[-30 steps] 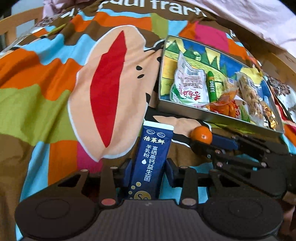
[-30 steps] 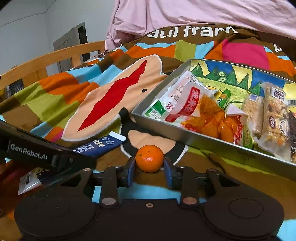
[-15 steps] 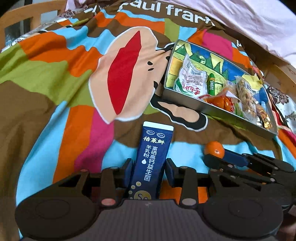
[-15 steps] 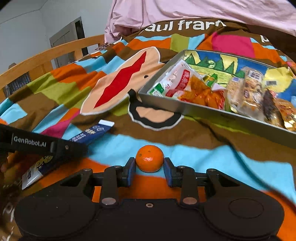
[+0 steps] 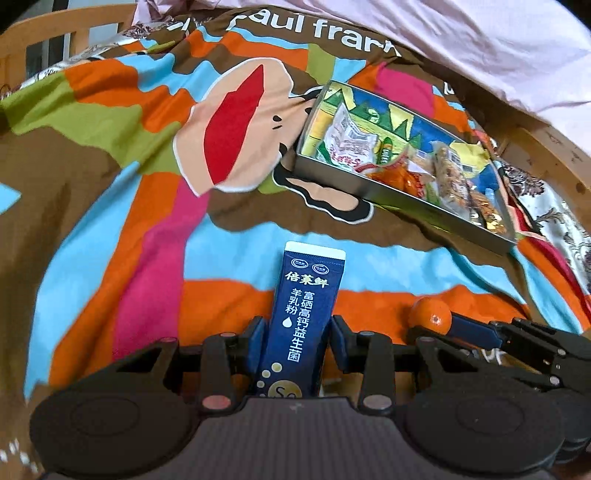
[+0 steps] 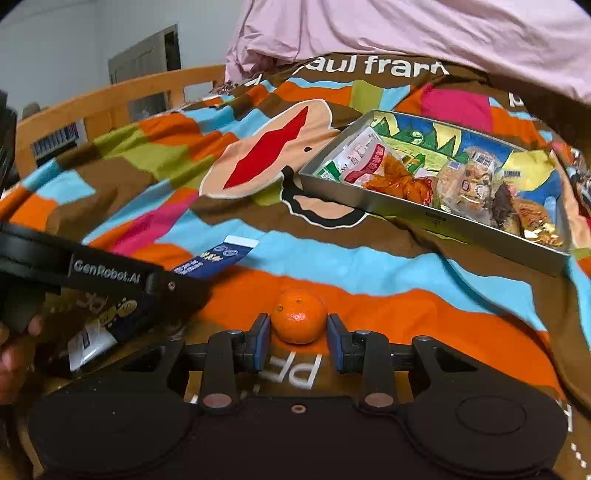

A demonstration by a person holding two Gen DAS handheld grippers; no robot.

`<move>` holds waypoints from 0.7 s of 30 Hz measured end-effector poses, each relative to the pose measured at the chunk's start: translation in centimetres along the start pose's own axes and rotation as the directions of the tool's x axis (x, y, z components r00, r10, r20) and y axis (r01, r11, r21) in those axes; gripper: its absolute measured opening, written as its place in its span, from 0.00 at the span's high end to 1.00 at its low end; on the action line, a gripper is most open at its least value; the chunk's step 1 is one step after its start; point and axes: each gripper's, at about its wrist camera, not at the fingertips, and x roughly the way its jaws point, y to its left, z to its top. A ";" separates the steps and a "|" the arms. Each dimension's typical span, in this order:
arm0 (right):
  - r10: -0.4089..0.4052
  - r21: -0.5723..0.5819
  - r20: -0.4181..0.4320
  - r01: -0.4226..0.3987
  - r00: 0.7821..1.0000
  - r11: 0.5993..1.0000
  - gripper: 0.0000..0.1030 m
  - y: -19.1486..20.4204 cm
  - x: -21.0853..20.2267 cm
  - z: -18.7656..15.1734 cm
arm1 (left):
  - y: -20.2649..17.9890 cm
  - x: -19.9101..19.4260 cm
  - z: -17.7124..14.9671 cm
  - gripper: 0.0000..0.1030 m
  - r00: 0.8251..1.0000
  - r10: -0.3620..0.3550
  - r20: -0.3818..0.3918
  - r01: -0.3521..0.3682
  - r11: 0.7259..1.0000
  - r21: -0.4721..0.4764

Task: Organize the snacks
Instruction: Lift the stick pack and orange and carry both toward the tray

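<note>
The left hand-held gripper (image 5: 295,343) is closed on a dark blue sachet (image 5: 301,321), its blue pads pressed against the packet's two long edges. The sachet points forward along the fingers, white end farthest out, above the orange and blue bands of the bedspread (image 5: 110,206). From the right wrist view the same sachet (image 6: 218,260) sticks out past the left gripper's black body, and part of a hand (image 6: 14,354) shows at the left edge.

The right hand-held gripper (image 6: 298,338) is closed on a small orange (image 6: 299,315), one pad touching each side of the fruit, which sits between the fingertips over the orange stripe. In the left wrist view the orange (image 5: 430,317) appears just to the right of the sachet, at the tip of the right gripper.

A metal tin (image 6: 424,216) lies on the bedspread ahead and to the right, well apart from both grippers. It holds snack packets: a white and green one (image 6: 354,158) at its left end, an orange one (image 6: 402,182) beside it, and several clear-wrapped ones (image 6: 472,184) further right. A pink blanket (image 6: 406,33) lies behind, and a wooden bed rail (image 6: 110,96) runs along the left.
</note>
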 end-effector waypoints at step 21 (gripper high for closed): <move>-0.117 0.052 0.189 0.109 0.975 0.993 0.66 -0.1 -4.2 -0.2 | -0.8 -4.5 0.0 0.60 0.976 -0.101 0.193 0.113 0.992 -0.052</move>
